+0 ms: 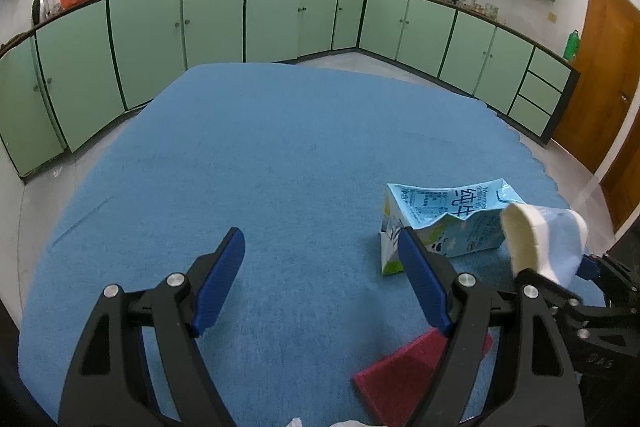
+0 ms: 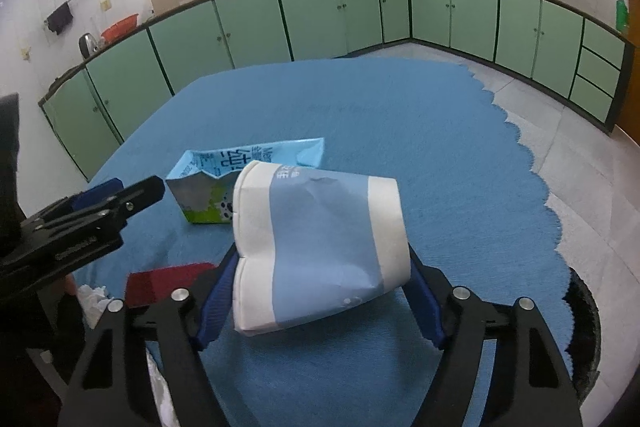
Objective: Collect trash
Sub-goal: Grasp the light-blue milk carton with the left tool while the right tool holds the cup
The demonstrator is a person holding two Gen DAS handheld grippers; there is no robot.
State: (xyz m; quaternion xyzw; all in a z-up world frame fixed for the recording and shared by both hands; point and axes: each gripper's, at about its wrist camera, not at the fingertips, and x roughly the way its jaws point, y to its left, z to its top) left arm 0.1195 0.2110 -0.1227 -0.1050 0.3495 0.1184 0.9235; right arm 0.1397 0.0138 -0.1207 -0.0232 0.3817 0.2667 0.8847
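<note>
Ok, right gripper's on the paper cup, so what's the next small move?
Probably lift the paper cup clear of the blue cloth. The right gripper pads already squeeze its dented sides, and the milk carton lies just behind it.

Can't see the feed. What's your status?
Right gripper shut on paper cup. Left gripper open, empty. Milk carton on table. Nothing blocking.

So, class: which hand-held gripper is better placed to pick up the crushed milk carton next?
Left. The left hand-held gripper is open and empty, with the milk carton just beyond its fingertips. The right hand-held gripper already clamps a dented paper cup.
</note>
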